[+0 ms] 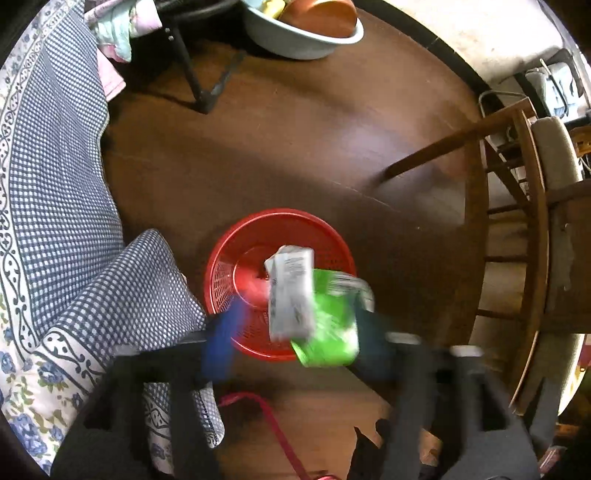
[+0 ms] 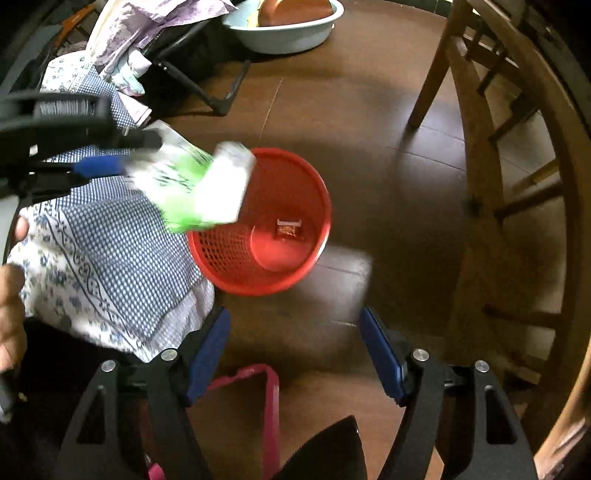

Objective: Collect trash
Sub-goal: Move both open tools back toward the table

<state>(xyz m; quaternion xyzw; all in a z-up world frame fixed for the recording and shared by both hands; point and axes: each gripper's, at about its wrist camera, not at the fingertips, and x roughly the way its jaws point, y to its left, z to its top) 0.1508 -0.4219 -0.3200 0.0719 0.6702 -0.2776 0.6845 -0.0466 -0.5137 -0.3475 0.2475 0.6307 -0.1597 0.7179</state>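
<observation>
Dark wooden floor (image 2: 369,122) lies under both claws; right gripper (image 2: 295,354) hangs spread and empty, left gripper (image 1: 295,325) splayed, the green-and-white carton (image 1: 310,306) loose over the red basket's (image 2: 314,177) near rim, so it may glance off onto the checked cloth (image 2: 122,243)

One red plastic mesh waste basket (image 2: 258,221) stands on the brown wooden floor (image 2: 369,147). Two cartons hang blurred above its rim: one green-and-white carton (image 1: 328,325) and one grey-white carton (image 1: 290,291). One small brown wrapper (image 2: 289,229) lies inside. One pale blue basin (image 2: 284,33). One wooden chair (image 2: 498,166).
</observation>
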